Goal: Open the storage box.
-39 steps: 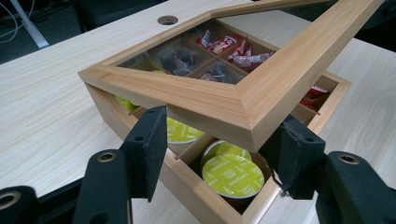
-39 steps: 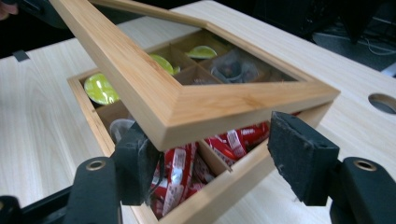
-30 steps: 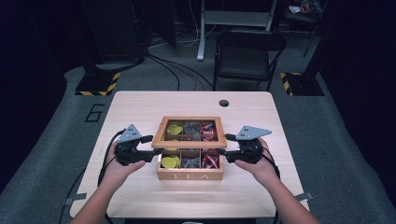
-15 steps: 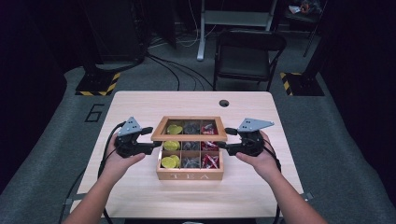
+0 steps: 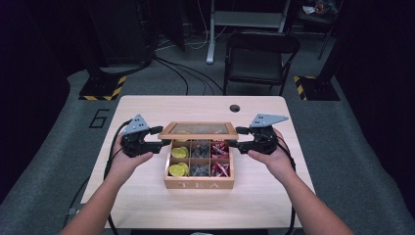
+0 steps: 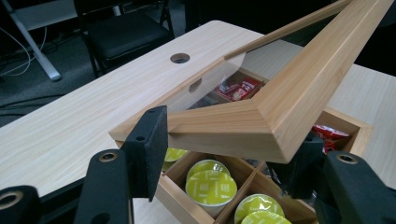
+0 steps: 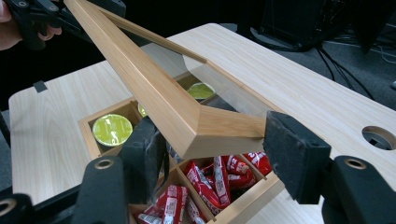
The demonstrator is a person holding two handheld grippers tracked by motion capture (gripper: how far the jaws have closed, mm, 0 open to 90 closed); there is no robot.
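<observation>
Left hand-held gripper [image 5: 160,137] and right hand-held gripper [image 5: 237,137] each clamp a corner of the lid [image 5: 198,130], raised above the tea box [image 5: 198,183]

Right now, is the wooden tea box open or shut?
Open: the glass-paned wooden lid is tilted up above the wooden tea box, showing yellow capsules.

Left gripper [image 6: 224,154]: 2 black jaws clamping glass-paned wooden lid [image 6: 275,112] corner, raised over tea box [image 6: 196,205]; green capsules [image 6: 210,186] at 6 o'clock, red sachets [image 6: 238,88] at 12.
</observation>
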